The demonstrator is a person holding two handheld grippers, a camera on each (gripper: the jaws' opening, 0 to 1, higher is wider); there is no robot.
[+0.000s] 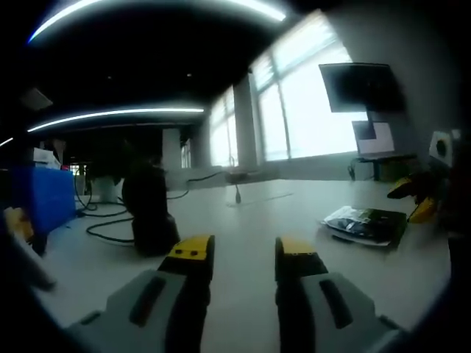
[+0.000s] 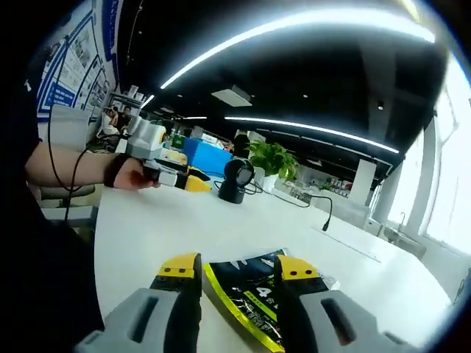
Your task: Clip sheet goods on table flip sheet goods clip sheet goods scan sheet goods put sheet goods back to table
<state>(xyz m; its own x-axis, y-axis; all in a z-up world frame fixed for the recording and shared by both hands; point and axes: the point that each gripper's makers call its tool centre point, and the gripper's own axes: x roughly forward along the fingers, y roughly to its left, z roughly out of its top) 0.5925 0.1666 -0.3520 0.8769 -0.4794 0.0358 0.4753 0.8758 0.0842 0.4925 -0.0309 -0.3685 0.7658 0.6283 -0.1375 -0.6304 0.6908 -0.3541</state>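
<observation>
White laminate is stretching wide across the office table, where a flat black-and-yellow snack packet is lying face up near the closer edge. The right gripper is hovering low with its yellow-tipped jaws parted on either side of the packet's nearer end, gripping nothing as far as the picture shows; whether the tips are touching the foil cannot be told. The left gripper is pointing across the bare tabletop with its jaws also spread and empty, well apart from the same packet, which is sitting off to its right. Judging by this, the first clip is only being lined up, so the flip, second clip, scan and return are all still waiting. A black desktop scanner is standing farther back beside trailing cables, with a blue crate and a potted plant behind it. Open surface is lying between packet and scanner, leaving ample room to lift and turn, though the table's edge is running close under the right gripper.
</observation>
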